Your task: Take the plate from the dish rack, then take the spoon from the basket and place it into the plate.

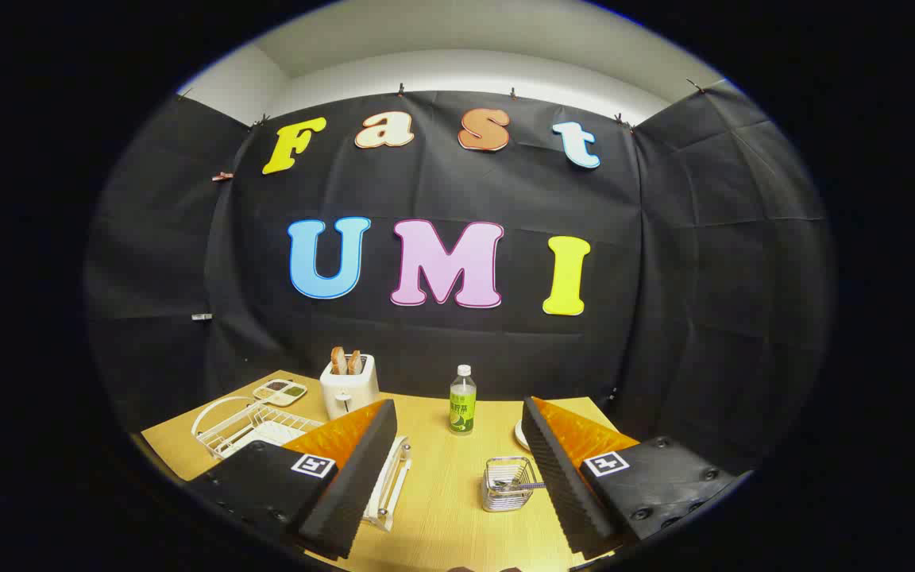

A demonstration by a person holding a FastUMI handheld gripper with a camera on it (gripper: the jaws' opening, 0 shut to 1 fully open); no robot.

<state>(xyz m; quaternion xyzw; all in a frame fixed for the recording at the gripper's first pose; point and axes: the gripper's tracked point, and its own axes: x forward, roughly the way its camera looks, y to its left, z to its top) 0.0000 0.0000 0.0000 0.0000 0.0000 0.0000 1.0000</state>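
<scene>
The gripper [457,469] hung high over the table [442,508], fingers spread wide and empty, presumably ready for the plate lying in the dish rack [247,425] behind its left finger, the spoon basket [507,483] just ahead.

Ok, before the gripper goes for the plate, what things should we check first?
1. Gripper open, nothing between its fingers: ok.
2. Dish rack in view, beside one finger: ok.
3. Plate sitting in the rack: cannot tell; something pale lies there, mostly hidden by the finger.
4. Basket upright with cutlery inside, between the fingers: ok; which piece is the spoon, cannot tell.
5. Bottle and toaster standing beyond the fingers, away from the rack's near side: ok.
</scene>
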